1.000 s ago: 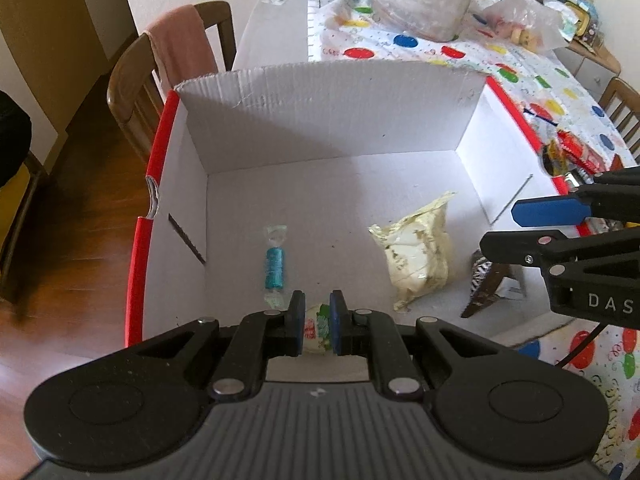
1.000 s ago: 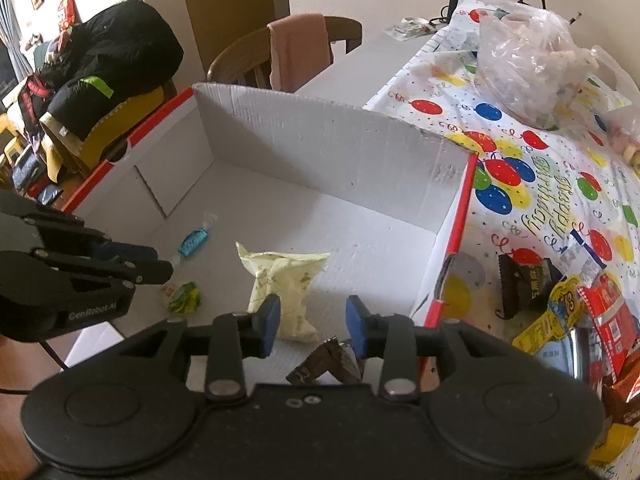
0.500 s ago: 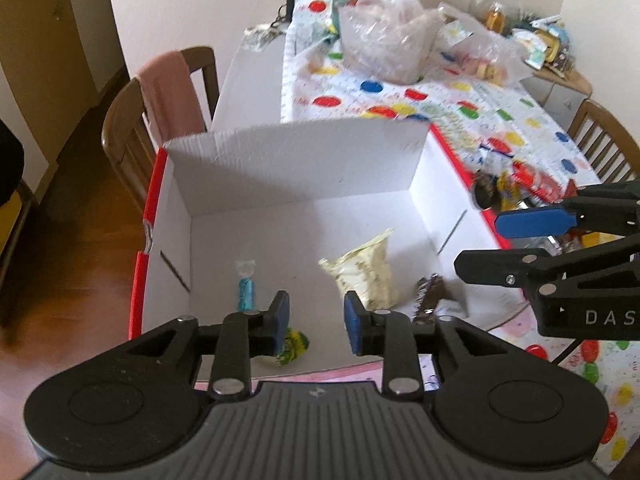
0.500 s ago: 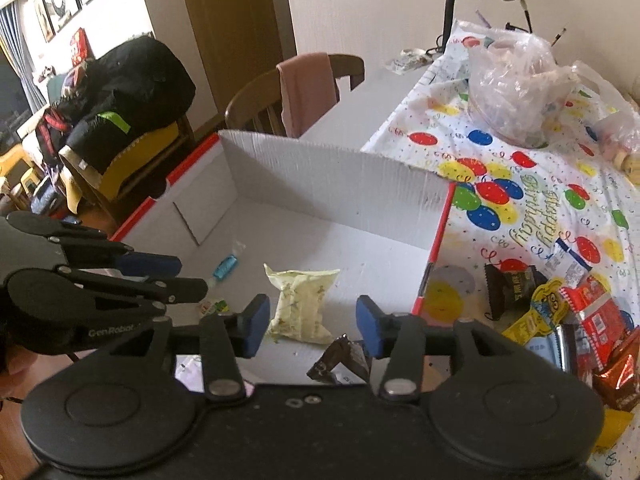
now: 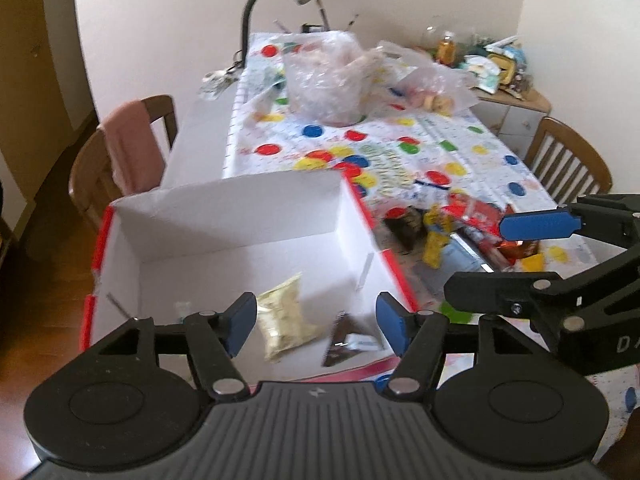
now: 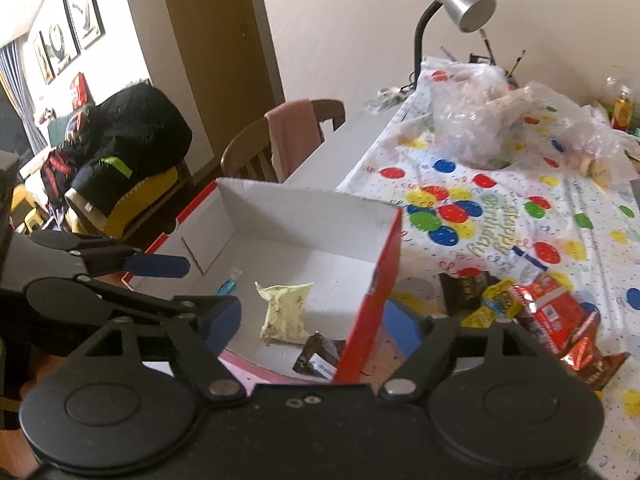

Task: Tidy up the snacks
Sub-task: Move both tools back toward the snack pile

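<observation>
1. Since the earlier frames both grippers have pulled up and back from the box. The small green-wrapped candy that sat between the left jaws is now out of them, and in both views the box looks smaller and lower in the frame.
2. The left gripper has just been opening its jaws. They stand well apart with nothing between them, their blue pads framing the box floor at the lower middle of the left wrist view.
3. The right gripper has likewise just been opening its jaws. They are wide and grip nothing; the red right wall of the box shows through the gap, though the jaws do not touch it.
4. Both grippers point down at a slant toward the box. Each shows in the other's view: the right gripper at the right edge of the left wrist view, the left gripper at the left edge of the right wrist view.
5. Inside the box lie a pale yellow snack bag near the middle of the floor, a dark brown wrapper at the near right corner, and a blue-wrapped candy toward the left wall. I cannot tell where the green candy lies now.
6. More snacks wait on the surface, which carries a balloon-print cloth: a pile of red, yellow and dark packets just right of the box.
</observation>
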{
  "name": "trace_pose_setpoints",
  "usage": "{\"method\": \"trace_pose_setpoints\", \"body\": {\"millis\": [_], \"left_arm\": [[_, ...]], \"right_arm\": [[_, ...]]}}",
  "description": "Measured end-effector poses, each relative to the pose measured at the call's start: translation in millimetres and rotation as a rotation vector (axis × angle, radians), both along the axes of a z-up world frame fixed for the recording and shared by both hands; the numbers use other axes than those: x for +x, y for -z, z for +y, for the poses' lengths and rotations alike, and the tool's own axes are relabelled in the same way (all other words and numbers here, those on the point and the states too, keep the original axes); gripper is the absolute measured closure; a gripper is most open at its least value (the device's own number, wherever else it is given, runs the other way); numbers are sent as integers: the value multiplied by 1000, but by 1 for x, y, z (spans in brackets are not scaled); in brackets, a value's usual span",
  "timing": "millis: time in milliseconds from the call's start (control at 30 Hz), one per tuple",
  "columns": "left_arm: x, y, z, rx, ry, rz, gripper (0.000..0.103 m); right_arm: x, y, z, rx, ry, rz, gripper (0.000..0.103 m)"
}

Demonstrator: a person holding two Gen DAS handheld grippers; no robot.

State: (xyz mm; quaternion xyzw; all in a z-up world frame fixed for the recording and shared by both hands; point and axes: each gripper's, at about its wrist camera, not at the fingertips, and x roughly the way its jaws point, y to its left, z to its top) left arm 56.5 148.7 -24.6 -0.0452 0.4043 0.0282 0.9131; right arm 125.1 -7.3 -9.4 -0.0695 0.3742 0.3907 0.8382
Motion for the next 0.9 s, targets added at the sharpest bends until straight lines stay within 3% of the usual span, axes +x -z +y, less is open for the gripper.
{"method": "trace_pose_setpoints", "body": {"millis": [300, 567, 900], "left_arm": [[16, -3, -61, -18, 52, -25, 28], [37, 8, -112, -71, 67, -29, 22], [74, 43, -152, -71, 29, 51, 22]], "right_arm": [[4, -5, -63, 38, 53, -20, 15], [15, 1, -129, 30, 110, -37, 4], [46, 35, -197, -53, 162, -12, 0]]}}
